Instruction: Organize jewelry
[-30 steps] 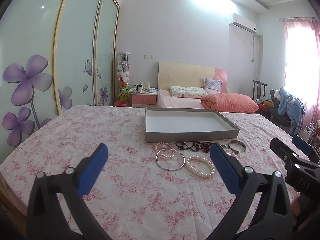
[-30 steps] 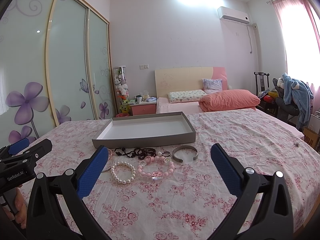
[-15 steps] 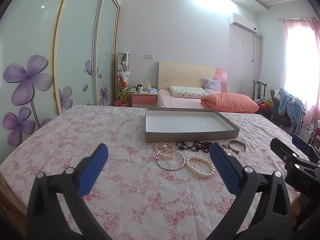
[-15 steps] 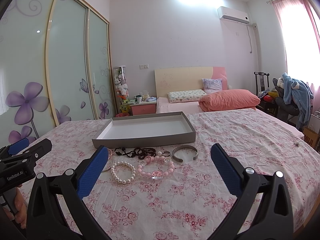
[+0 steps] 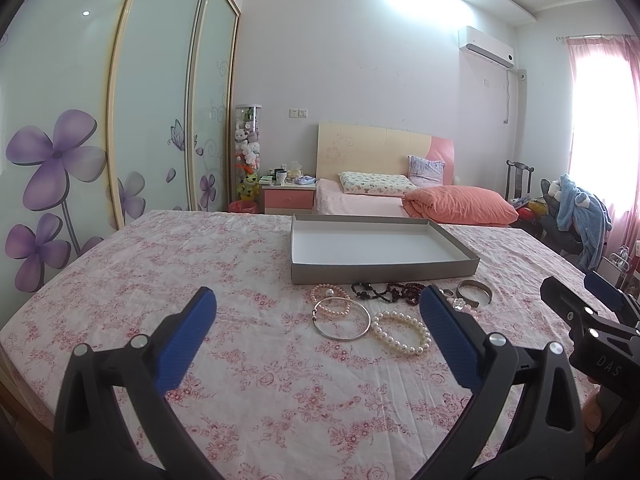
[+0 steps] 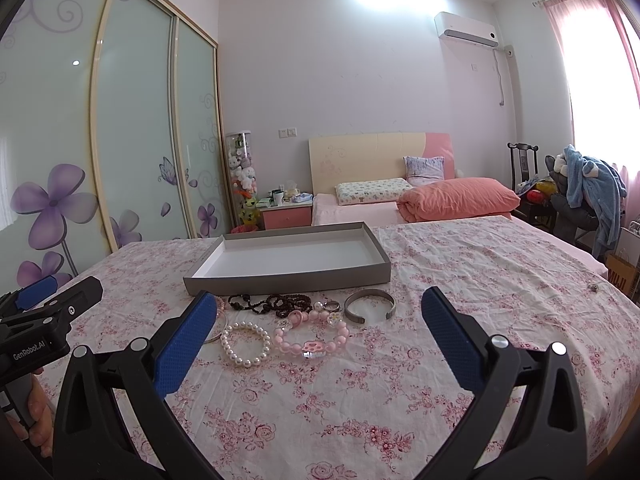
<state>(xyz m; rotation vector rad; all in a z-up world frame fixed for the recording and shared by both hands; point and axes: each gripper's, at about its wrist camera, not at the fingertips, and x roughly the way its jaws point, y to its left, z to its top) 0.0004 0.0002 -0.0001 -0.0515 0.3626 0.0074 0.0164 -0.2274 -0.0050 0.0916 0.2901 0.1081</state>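
Both grippers open, held above the bedspread short of the jewelry.

The jewelry lay in a row just in front of the tray [image 5: 384, 270]: pearl bracelet [image 6: 245, 343], pink bracelet [image 6: 312, 338], dark beads [image 6: 272, 303], cuff [image 6: 370, 305], bangle [image 5: 341, 318]. Left gripper [image 5: 316, 336] and right gripper [image 6: 316, 334] stood wide apart, holding nothing. The right gripper's finger [image 6: 184, 344] hid most of the bangle. Nothing had shifted since a second earlier.
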